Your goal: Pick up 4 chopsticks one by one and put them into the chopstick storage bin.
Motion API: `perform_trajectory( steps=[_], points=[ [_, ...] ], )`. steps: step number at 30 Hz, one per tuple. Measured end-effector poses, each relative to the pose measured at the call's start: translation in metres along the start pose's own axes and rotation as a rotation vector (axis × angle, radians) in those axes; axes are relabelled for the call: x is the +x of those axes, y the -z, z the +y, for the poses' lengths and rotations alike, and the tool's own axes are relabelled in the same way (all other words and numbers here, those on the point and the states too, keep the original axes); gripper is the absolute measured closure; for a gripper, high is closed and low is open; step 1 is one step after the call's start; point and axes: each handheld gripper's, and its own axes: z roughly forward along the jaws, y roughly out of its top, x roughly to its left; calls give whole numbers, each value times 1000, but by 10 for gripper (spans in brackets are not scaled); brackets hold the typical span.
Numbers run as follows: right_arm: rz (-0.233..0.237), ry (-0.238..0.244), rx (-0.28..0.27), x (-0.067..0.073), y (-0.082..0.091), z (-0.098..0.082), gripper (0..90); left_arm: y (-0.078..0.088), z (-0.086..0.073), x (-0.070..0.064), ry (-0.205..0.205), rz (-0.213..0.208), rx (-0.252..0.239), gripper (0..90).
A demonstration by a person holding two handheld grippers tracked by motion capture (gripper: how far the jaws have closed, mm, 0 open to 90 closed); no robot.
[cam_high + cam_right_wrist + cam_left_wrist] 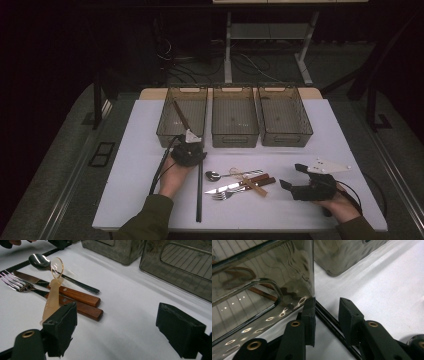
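Black chopsticks (199, 192) lie on the bench, running from the near edge toward the left basket (182, 120). The far ends sit between the jaws of the left gripper (327, 315), just beside the basket's front corner. The jaws stand narrowly apart, one on each side of the sticks; the pads do not visibly press on them. The right gripper (295, 177) rests near the bench's near right corner, jaws wide apart and empty. A spoon (41, 262), knife (65, 293), fork (20, 285) and a pale plastic spoon (53, 295) lie between the grippers.
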Motion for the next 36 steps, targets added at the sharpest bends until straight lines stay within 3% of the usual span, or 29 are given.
perform_trajectory(
  steps=[30, 36],
  points=[
    [5, 4, 9, 1, 0, 0, 173, 0, 1, 0, -34, -32, 4, 798],
    [6, 4, 9, 1, 0, 0, 173, 0, 1, 1, -25, -38, 2, 810]
  ],
)
